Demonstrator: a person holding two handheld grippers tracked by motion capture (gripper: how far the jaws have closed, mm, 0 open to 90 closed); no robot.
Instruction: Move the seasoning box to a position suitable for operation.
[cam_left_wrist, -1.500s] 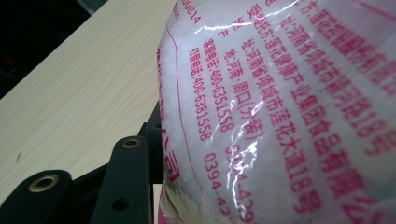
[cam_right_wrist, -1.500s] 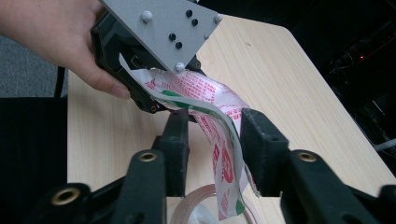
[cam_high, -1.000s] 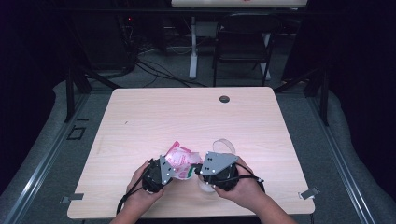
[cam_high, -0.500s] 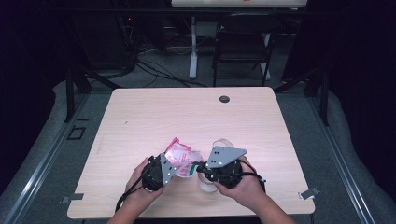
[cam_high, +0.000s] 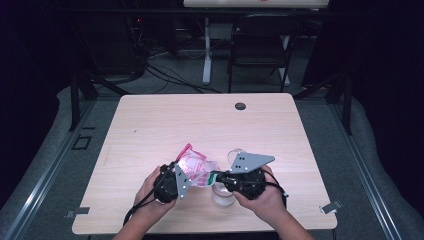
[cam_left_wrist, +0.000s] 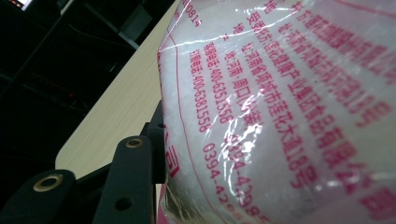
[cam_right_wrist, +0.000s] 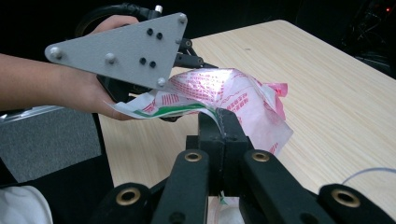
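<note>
Tilting since a second ago: right tongs (cam_high: 216, 176), clenched on the sachet (cam_high: 196, 167) corner, plate now canted above the jar (cam_high: 222, 194). Left tongs (cam_high: 186, 179) grasp its body; pouring looks imminent.

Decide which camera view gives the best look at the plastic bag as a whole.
The right gripper view: the plastic bag shows nearly whole, pinched at its edge by the right gripper. The left gripper view gives a close-up of its red print over white grains. The high view shows it small between both grippers.
</note>
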